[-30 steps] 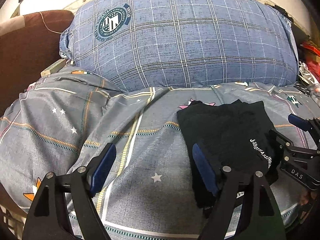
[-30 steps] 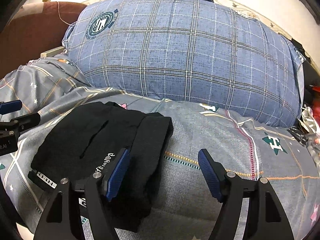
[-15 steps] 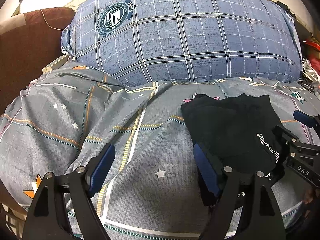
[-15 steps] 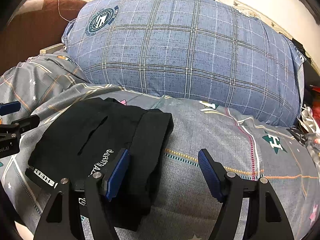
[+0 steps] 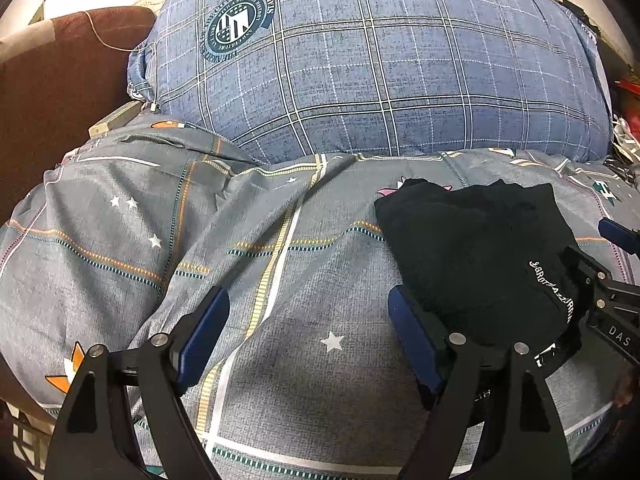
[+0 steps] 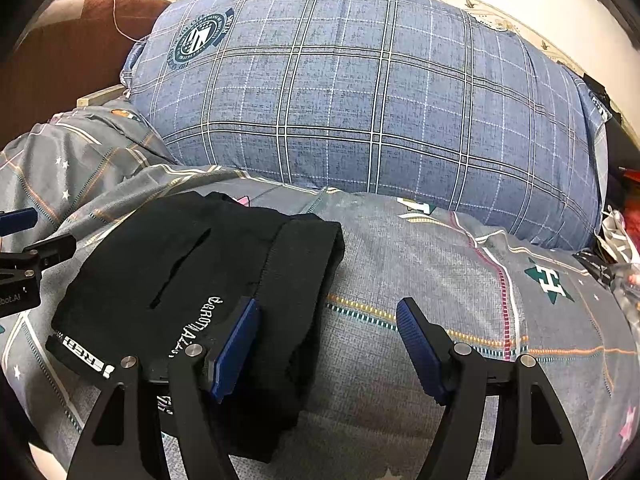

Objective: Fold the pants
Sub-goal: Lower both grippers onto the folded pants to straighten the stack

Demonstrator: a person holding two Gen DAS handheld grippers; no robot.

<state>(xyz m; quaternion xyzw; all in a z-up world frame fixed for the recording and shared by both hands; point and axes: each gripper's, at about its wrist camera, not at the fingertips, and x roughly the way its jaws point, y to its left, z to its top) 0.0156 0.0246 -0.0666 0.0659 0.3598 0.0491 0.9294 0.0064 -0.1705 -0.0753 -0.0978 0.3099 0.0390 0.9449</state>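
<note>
One pair of black pants (image 6: pixel 192 280), already folded into a compact bundle with white lettering on its near edge, lies on the grey patterned duvet (image 6: pixel 420 280), on the near side of the single large blue plaid pillow (image 6: pixel 360 92) and toward that pillow's left half as the right wrist view frames it. The bundle's long axis runs from the near edge of the bed toward the pillow, with a narrower folded band along its right side. Two grippers are in view, and the pants sit between them. The left gripper (image 5: pixel 308 332) stands with its jaws wide apart over bare duvet, the bundle lying to its right, its right finger at the bundle's left edge; whether that finger touches the cloth cannot be told. The right gripper (image 6: pixel 328 340) also has its jaws spread and holds nothing: its left finger hangs over the right-hand band of the pants, its right finger over bare duvet, so the bundle lies to its left. Judged from this, the right gripper is the nearer one to the cloth, already straddling the bundle's right edge, while the left one would have to shift right to reach it. The fold looks nearly or fully done; any coming move would likely be a last tidy or a lift of the bundle. A brown headboard or cushion (image 5: pixel 60 80) sits left of the pillow.
</note>
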